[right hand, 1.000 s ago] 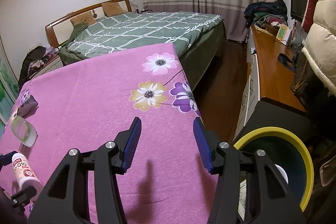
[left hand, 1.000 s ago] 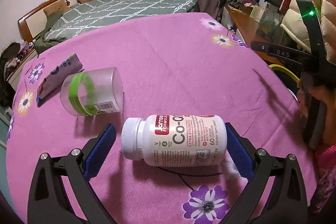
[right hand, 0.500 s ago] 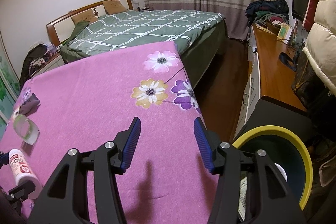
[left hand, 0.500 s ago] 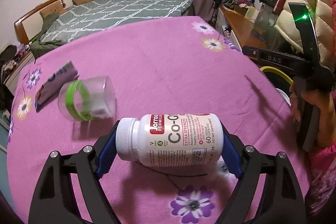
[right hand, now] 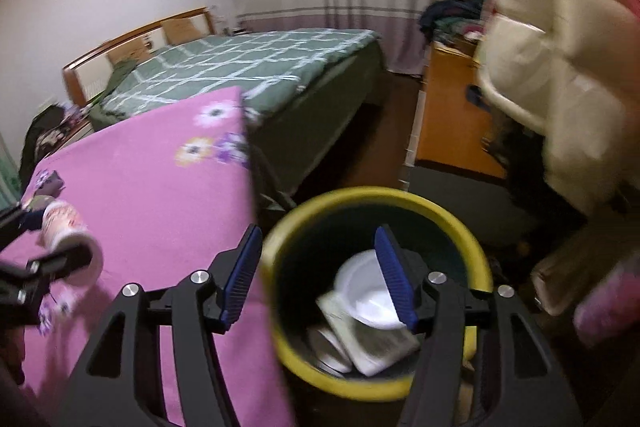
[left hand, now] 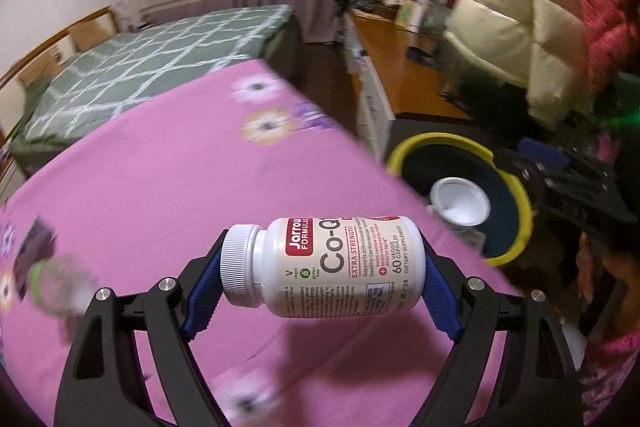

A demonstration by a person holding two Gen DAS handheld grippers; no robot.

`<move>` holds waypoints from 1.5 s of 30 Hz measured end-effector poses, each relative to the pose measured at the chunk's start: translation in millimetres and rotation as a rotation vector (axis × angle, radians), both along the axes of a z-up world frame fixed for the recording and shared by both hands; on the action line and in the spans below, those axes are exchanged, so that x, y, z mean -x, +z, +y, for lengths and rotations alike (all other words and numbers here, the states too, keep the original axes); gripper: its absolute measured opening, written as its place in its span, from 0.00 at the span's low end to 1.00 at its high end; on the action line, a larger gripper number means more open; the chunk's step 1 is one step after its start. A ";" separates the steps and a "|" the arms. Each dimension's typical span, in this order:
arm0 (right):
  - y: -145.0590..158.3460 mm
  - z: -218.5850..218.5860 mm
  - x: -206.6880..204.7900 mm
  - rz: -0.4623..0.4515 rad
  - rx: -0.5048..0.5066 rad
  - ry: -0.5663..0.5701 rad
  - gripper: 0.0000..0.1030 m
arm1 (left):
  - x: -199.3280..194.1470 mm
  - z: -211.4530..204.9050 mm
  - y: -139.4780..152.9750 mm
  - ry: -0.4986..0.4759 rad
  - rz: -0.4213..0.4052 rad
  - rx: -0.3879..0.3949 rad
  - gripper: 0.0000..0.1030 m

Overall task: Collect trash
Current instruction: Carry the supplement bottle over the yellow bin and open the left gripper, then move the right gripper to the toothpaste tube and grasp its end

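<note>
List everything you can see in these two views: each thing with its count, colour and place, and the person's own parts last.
supplement bottle: 1, white, sideways in the left gripper, above the table
bin: 1, yellow rim, on the floor beside the table
white bowl: 1, inside the bin, with paper trash
clear jar: 1, green band, blurred, on the table's left
table cloth: 1, pink, flowered
bed: 1, green checked cover, behind the table
wooden desk: 1, orange, by the wall
left gripper: 1, black, blue pads
right gripper: 1, black, open above the bin
</note>
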State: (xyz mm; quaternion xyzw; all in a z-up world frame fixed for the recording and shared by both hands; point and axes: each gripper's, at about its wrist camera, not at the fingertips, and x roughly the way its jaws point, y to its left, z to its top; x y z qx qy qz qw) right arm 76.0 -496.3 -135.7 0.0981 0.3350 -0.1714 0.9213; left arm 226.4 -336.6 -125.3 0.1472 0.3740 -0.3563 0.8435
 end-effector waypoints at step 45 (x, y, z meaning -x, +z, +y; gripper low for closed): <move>14.2 127.7 -54.2 -0.006 -0.027 0.268 0.58 | -43.1 306.6 27.3 0.819 -0.291 0.080 0.95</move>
